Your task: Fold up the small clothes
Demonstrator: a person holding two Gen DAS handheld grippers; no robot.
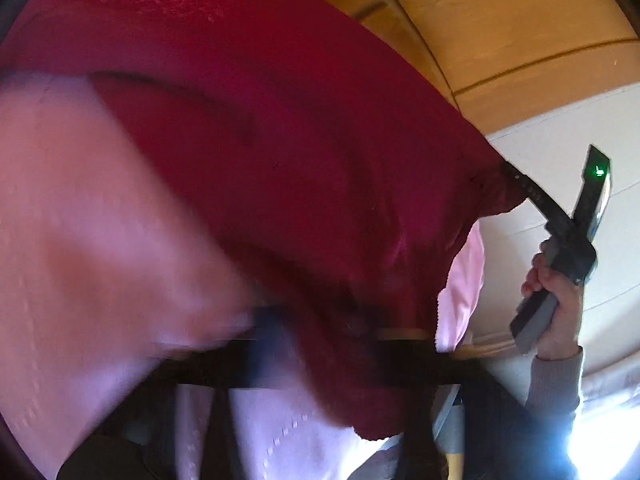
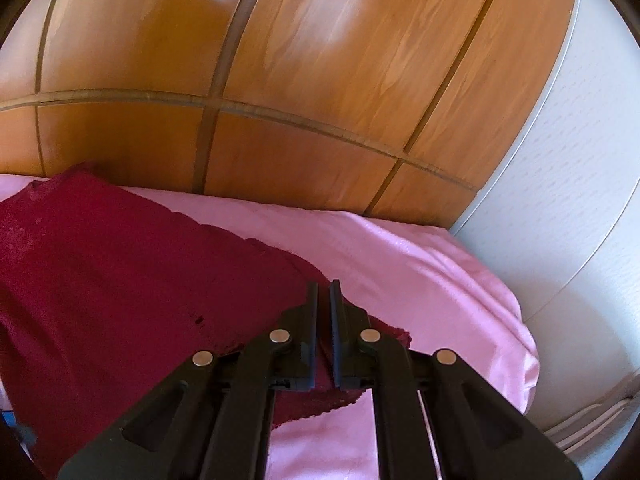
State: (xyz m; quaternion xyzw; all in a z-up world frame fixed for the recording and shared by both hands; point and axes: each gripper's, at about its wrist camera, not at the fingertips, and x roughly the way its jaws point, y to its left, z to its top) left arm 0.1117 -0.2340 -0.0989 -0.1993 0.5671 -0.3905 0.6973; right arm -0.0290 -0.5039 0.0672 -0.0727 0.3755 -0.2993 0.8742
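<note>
A dark red cloth (image 1: 280,140) with a scalloped edge fills most of the left wrist view, lifted off the pink bed sheet (image 1: 100,240). Its folds gather at my left gripper (image 1: 344,320), which is blurred and mostly hidden under the fabric; the jaws look closed on it. At the right, my right gripper (image 1: 516,184) pinches the cloth's far corner and holds it up. In the right wrist view the right gripper (image 2: 324,300) is shut, the red cloth (image 2: 120,280) running between its fingers and spreading left over the sheet (image 2: 420,272).
Wooden wardrobe doors (image 2: 320,80) rise right behind the bed. A white wall panel (image 2: 580,200) stands at the right. A person's hand (image 1: 556,304) in a grey sleeve holds the right gripper's handle. Bright light glares at the lower right of the left wrist view.
</note>
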